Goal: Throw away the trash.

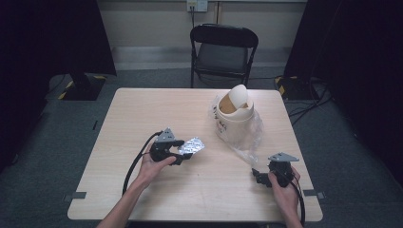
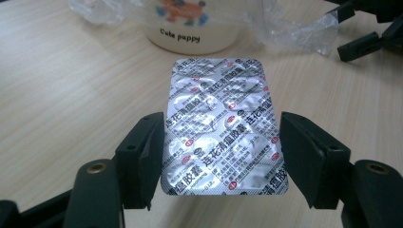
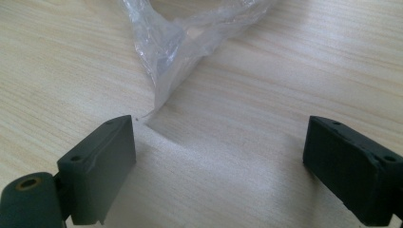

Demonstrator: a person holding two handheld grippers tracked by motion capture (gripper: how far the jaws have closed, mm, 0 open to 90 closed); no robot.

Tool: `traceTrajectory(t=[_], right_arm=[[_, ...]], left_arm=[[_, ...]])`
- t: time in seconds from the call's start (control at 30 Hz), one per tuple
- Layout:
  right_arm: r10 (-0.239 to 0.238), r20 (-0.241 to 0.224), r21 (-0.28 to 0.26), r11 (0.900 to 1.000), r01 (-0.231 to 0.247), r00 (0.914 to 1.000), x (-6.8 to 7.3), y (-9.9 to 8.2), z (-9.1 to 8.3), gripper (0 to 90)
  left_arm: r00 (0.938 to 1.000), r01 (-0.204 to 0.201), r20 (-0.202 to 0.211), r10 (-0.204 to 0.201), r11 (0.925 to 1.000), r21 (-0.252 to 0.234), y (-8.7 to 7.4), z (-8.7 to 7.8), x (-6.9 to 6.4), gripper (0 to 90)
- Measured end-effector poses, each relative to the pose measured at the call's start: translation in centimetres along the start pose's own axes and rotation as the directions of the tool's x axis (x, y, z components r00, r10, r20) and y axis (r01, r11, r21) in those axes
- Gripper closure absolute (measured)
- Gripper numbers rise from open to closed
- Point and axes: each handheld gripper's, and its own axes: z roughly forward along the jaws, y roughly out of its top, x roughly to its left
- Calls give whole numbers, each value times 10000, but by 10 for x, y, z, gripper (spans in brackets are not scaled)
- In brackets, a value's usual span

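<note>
A silver foil blister pack [image 1: 194, 146] printed with red and black text hangs just above the table, left of centre. My left gripper [image 1: 184, 153] is shut on the blister pack [image 2: 221, 118], one jaw on each long edge, with my left gripper [image 2: 222, 130] pointing at the bin. The small cream swing-lid bin [image 1: 235, 116] stands beyond it, lined with a clear plastic bag [image 1: 252, 137]; "Cute puppy" is printed on the bin [image 2: 190, 28]. My right gripper [image 1: 259, 175] stands open near the table's front right. Nothing lies between the jaws of my right gripper [image 3: 218, 142], and the bag's tip [image 3: 166, 52] lies just ahead.
The wooden table [image 1: 142, 109] has bare room at the left and the back. A black folding chair [image 1: 223, 47] stands behind the far edge. The bag's loose plastic [image 2: 294, 28] spreads over the table towards my right gripper [image 2: 368, 33].
</note>
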Motion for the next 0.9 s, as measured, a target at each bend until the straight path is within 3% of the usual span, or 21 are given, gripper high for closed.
traceTrajectory(t=[0.1, 0.43, 0.9], right_arm=[[-4, 1, -1, 10000, 4, 10000, 0, 0, 0, 96], [-1, -5, 0, 10000, 1, 10000, 0, 0, 0, 95], [-1, -5, -1, 10000, 1, 10000, 0, 0, 0, 95]], left_arm=[[10000, 36, 44, -34, 9994, -330, 8, -1, 2, 341], [9988, -253, 404, 268, 9990, -369, 32, 6, 6, 341], [9990, -226, 377, 259, 9960, -864, 72, 12, 22, 341]])
